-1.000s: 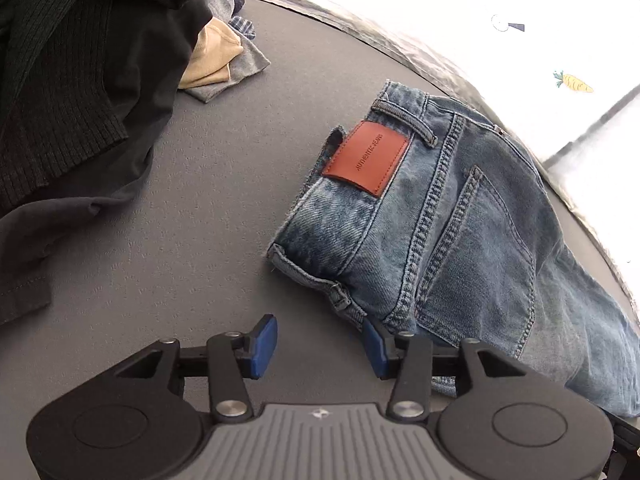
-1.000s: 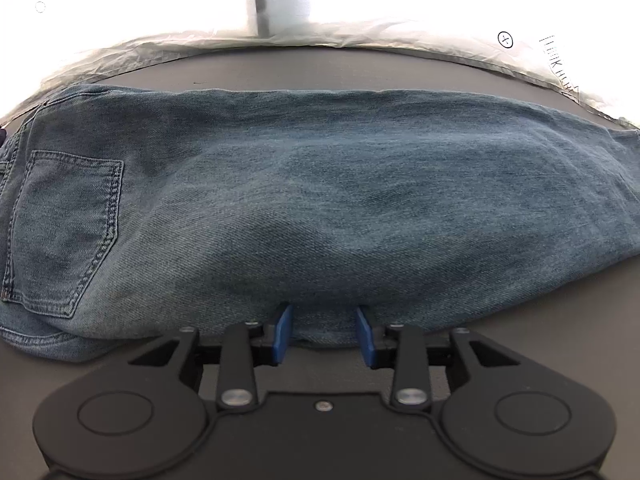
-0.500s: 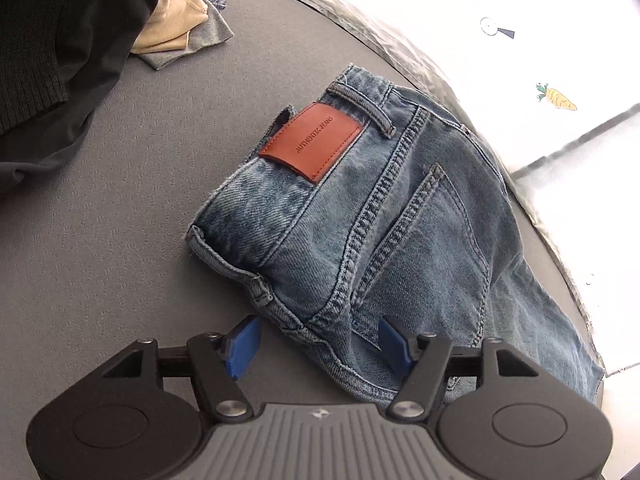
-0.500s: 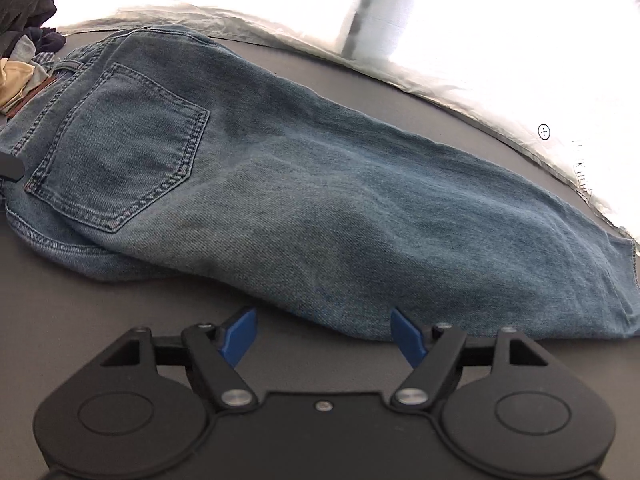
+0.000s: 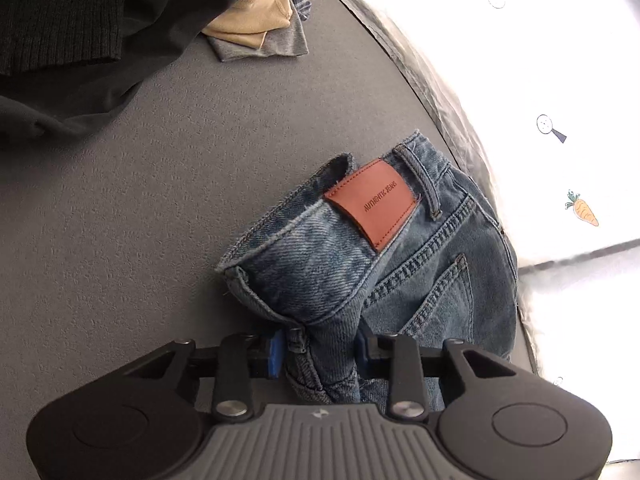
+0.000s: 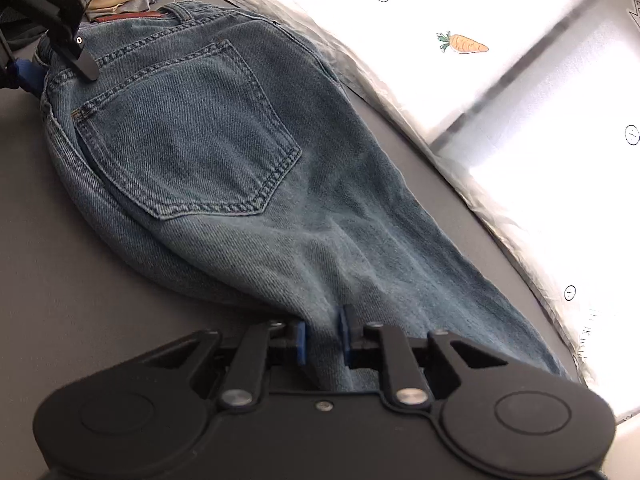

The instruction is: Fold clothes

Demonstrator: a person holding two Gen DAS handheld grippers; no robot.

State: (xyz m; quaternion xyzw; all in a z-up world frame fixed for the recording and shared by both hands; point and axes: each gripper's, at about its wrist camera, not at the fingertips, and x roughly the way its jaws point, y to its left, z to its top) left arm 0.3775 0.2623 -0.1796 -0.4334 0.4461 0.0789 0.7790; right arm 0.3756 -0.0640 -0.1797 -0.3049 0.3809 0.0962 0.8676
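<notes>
Grey surface (image 5: 120, 208), bright carrot-print sheet (image 6: 464, 43) beyond. My left tongs (image 5: 320, 354) closing on jeans (image 6: 224, 152) waistband, right tongs (image 6: 323, 338) closing on leg fabric. Only left view shows dark clothes pile (image 5: 80, 20) clearly; right shows back pocket (image 6: 188, 136).

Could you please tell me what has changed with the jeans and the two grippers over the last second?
Both grippers were open beside the jeans; now each has denim between its closing jaws. The left gripper has bunched the waistband end near the leather patch; the right gripper pinches the near leg edge. Both wrists have rolled. The dark clothes pile stayed put.
</notes>
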